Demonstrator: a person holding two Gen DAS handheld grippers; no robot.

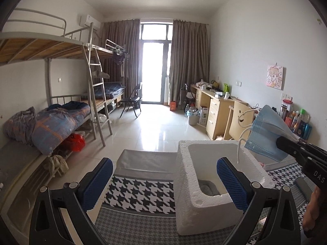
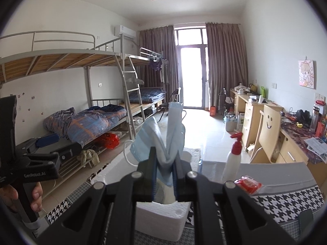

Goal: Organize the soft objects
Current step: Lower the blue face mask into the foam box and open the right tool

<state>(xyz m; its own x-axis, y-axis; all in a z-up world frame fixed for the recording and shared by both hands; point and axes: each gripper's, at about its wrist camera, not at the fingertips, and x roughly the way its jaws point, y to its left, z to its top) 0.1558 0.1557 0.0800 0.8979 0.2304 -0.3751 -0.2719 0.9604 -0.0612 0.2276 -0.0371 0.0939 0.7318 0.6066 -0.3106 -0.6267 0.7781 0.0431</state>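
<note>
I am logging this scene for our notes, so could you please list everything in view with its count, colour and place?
face mask: one, light blue with white ear loops, held above the box
foam box: one, white, open, on the houndstooth surface; something grey lies inside
houndstooth surface: one, black and white with grey border, under the box
spray bottle: one, white with red trigger, right of the box
red packet: one, in clear wrap, beside the spray bottle
bunk beds: two, grey metal frames, along the left wall
desks: light wood, along the right wall, count unclear
folding chair: one, dark, near the balcony door
left gripper: open, blue pads, astride the box's near wall
right gripper: shut on the face mask
</note>
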